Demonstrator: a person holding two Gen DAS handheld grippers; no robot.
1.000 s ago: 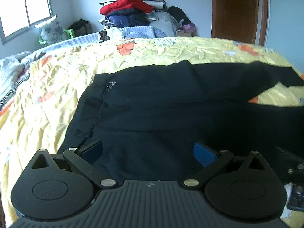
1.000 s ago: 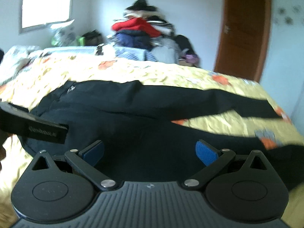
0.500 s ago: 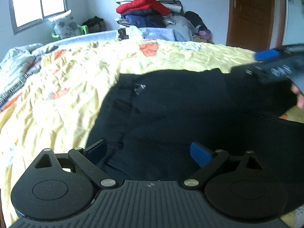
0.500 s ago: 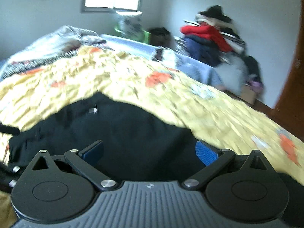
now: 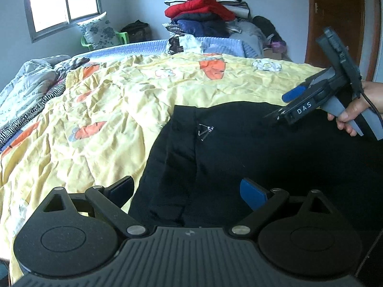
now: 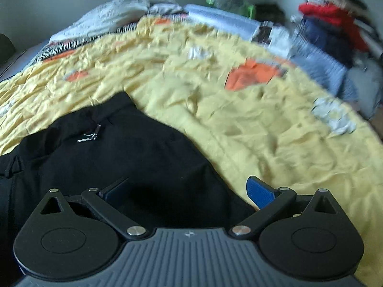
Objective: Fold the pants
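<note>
Black pants (image 5: 251, 157) lie spread flat on a yellow bedspread (image 5: 100, 119), waistband to the left, a small metal clip (image 5: 205, 130) near the far waist corner. My left gripper (image 5: 189, 191) hovers open over the near waistband edge, nothing between its blue pads. In the left wrist view the right gripper (image 5: 282, 108) is held by a hand (image 5: 356, 112) above the pants' far edge. In the right wrist view my right gripper (image 6: 189, 191) is open over the far edge of the pants (image 6: 115, 148), with the clip (image 6: 89, 136) ahead on the left.
A pile of clothes (image 5: 203, 14) with a red jacket stands beyond the bed. Crumpled bedding (image 5: 26, 88) lies at the left. A window (image 5: 64, 0) is at the back left, a brown door (image 5: 340, 21) at the right.
The left gripper shifted left toward the waistband. The right gripper swung across from the legs side to the far waist area; its view is motion-blurred. Both stayed open.
</note>
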